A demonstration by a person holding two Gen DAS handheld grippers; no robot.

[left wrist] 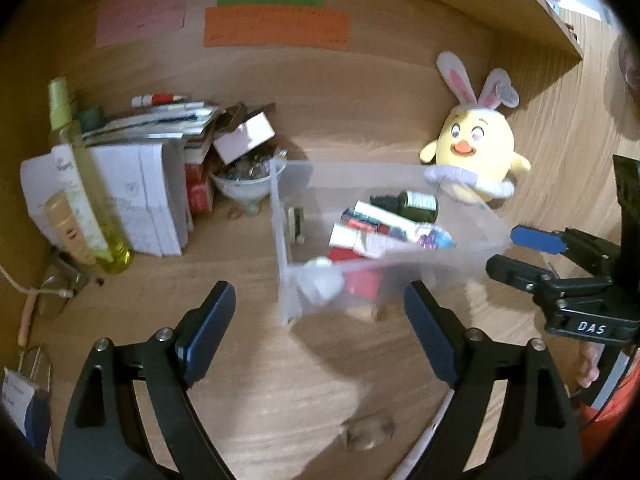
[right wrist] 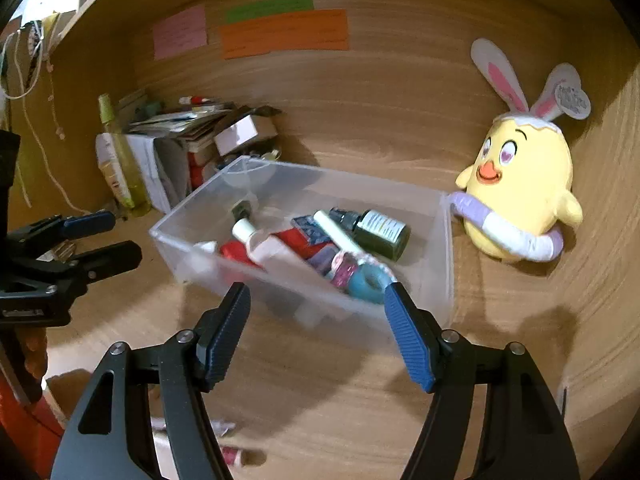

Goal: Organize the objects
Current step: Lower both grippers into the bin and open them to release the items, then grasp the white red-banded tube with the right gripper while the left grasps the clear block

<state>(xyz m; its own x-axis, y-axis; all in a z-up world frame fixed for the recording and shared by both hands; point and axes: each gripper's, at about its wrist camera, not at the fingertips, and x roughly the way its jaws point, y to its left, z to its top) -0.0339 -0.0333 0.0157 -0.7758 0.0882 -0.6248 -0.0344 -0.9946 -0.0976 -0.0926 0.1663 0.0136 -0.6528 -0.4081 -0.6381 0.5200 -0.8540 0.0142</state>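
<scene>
A clear plastic box stands on the wooden desk, holding a dark green bottle, white tubes, a red item and a teal ring. My left gripper is open and empty just in front of the box. My right gripper is open and empty at the box's near wall; it also shows in the left wrist view. The left gripper shows in the right wrist view, left of the box.
A yellow chick plush with bunny ears sits right of the box. A stack of papers and books, a yellow spray bottle and a glass bowl crowd the back left. Small items lie on the desk near me.
</scene>
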